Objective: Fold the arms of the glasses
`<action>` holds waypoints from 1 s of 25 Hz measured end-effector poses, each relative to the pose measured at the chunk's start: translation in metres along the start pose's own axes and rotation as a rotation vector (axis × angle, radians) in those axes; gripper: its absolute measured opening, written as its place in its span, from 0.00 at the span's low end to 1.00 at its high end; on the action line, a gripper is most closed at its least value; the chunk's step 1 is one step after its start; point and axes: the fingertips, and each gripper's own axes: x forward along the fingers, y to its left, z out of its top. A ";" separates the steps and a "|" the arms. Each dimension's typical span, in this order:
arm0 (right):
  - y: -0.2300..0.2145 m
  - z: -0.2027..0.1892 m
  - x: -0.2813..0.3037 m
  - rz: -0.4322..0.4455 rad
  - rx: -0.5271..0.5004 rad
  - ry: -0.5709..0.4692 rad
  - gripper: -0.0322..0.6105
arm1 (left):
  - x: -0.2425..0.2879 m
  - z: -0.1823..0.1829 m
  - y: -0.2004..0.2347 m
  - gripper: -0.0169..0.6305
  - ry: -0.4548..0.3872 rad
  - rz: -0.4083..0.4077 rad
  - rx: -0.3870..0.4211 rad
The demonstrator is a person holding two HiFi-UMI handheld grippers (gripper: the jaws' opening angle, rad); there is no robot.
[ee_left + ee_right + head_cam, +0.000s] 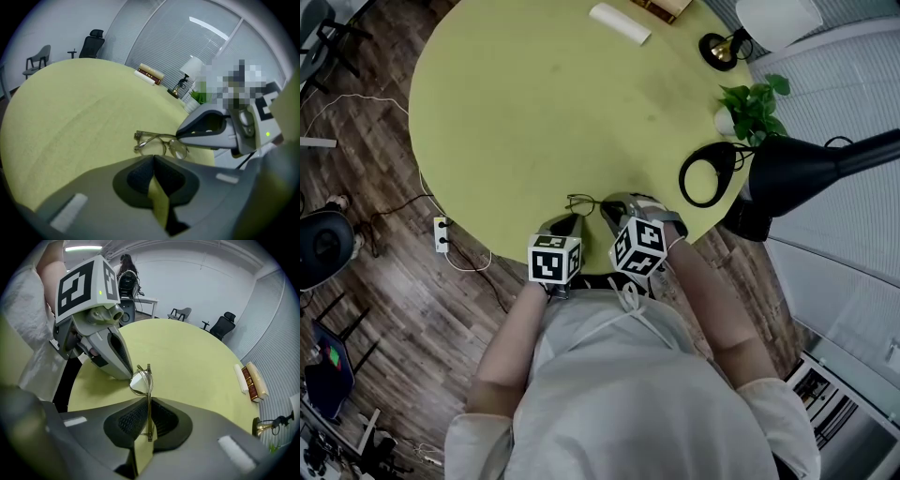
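Note:
Thin metal-framed glasses (582,202) lie near the front edge of the round green table (534,103), just beyond both grippers. My right gripper (146,401) is shut on one thin arm of the glasses (148,394), which runs straight between its pads; the lenses (139,382) sit past the fingertips. In the left gripper view the glasses (159,143) rest on the table ahead, with the right gripper's finger (206,126) over their right end. My left gripper (153,159) is shut and holds nothing, a short way from the frame.
A black desk lamp (797,169) and its ring base (706,175) stand at the table's right edge beside a small potted plant (755,108). A white roll (620,23) and books (253,380) lie at the far side. The table edge runs right under the grippers.

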 end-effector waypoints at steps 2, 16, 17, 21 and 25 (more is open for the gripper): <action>-0.001 0.001 0.000 -0.001 0.008 -0.012 0.09 | 0.000 -0.001 0.000 0.04 0.000 0.000 0.006; -0.029 0.032 -0.088 -0.184 0.398 -0.372 0.15 | -0.072 0.077 -0.040 0.04 -0.287 0.013 0.184; -0.034 0.035 -0.099 -0.214 0.419 -0.404 0.13 | -0.082 0.091 -0.049 0.04 -0.328 0.011 0.220; -0.056 0.043 -0.150 -0.319 0.480 -0.508 0.05 | -0.123 0.142 -0.096 0.04 -0.486 -0.033 0.313; -0.079 0.047 -0.204 -0.433 0.545 -0.620 0.05 | -0.166 0.185 -0.134 0.04 -0.630 -0.060 0.365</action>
